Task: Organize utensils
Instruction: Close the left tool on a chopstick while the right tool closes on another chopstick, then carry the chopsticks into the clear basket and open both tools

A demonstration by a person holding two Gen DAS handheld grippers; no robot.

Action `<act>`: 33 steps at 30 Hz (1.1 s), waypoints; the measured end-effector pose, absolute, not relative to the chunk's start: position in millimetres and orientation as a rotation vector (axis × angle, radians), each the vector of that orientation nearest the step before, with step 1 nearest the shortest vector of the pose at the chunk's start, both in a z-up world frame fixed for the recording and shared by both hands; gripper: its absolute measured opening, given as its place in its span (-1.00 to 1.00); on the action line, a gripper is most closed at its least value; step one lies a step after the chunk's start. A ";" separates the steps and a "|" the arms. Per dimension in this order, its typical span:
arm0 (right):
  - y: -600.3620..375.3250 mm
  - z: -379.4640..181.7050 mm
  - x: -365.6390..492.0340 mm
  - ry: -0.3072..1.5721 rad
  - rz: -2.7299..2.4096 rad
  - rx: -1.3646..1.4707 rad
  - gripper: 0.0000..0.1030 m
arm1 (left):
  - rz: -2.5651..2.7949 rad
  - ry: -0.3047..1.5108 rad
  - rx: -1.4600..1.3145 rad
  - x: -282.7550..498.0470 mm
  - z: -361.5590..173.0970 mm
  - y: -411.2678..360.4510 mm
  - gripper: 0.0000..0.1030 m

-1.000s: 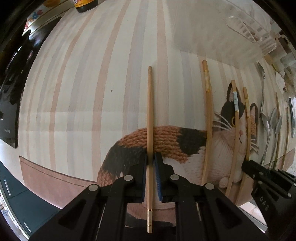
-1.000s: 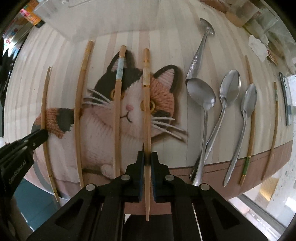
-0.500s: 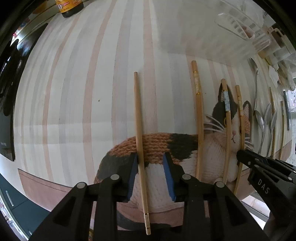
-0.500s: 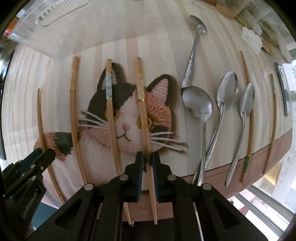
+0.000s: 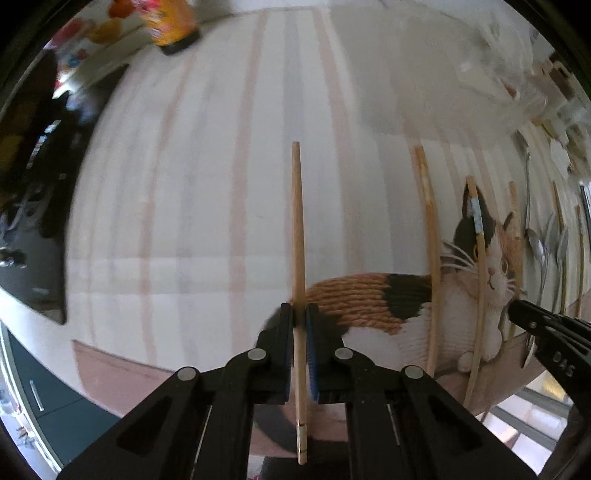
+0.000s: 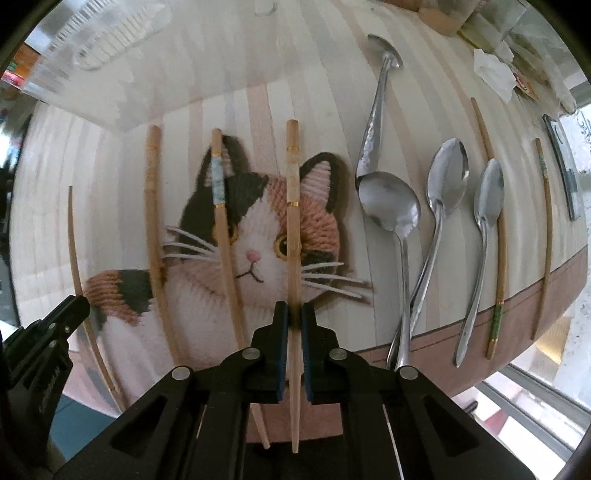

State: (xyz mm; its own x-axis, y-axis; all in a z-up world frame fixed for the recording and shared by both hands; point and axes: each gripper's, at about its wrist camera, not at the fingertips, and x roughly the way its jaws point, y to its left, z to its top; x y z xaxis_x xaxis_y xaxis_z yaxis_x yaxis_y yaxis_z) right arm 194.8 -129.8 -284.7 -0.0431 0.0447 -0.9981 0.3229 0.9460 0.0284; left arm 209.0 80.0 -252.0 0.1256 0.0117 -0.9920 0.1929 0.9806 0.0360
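My left gripper [image 5: 300, 314] is shut on a plain wooden chopstick [image 5: 297, 229], which points away over the striped cat mat [image 5: 221, 192]. My right gripper [image 6: 294, 312] is shut on a chopstick with gold bands [image 6: 293, 206], over the cat's face. Two more chopsticks [image 6: 154, 206] [image 6: 221, 221] lie to its left. The left chopstick shows in the right wrist view [image 6: 75, 258] beside the left gripper [image 6: 55, 325]. The right gripper shows in the left wrist view [image 5: 532, 321].
Three metal spoons [image 6: 391, 206] [image 6: 441, 206] [image 6: 484, 229] lie right of the cat. Two green-banded chopsticks [image 6: 496, 236] [image 6: 546, 221] lie further right. A clear plastic tray [image 6: 96, 55] stands at the back. A bottle [image 5: 173, 26] stands far left.
My left gripper, open half a second ago, has shut again on the plain chopstick and shifted it left. My right gripper still holds its chopstick, now straightened.
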 end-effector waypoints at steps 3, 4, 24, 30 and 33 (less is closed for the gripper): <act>-132.4 -262.4 187.5 1.563 -0.194 0.286 -0.86 | -0.092 1.403 0.144 206.0 -227.4 89.2 -0.92; -133.9 -255.5 185.6 1.550 -0.182 0.289 -0.86 | -0.084 1.391 0.138 205.2 -219.9 90.9 -0.92; -196.2 -104.2 235.8 1.240 -0.068 0.419 -0.86 | -0.248 1.129 -0.093 291.8 -42.4 42.9 -0.93; -200.2 -109.0 330.5 1.237 -0.023 0.417 -0.87 | -0.291 1.198 -0.110 370.3 -52.6 9.3 -0.93; -200.0 -122.9 373.1 1.268 -0.014 0.406 -0.87 | -0.307 1.286 -0.107 404.0 -77.6 -7.6 -0.93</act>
State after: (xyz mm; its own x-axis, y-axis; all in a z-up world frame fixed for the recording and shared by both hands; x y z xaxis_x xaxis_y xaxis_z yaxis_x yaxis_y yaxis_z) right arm 373.1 -200.0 -122.9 0.3079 0.2115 -0.9276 0.2313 0.9291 0.2886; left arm 404.0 -7.6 -77.6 0.2471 -0.2841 -0.9264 0.1656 0.9544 -0.2485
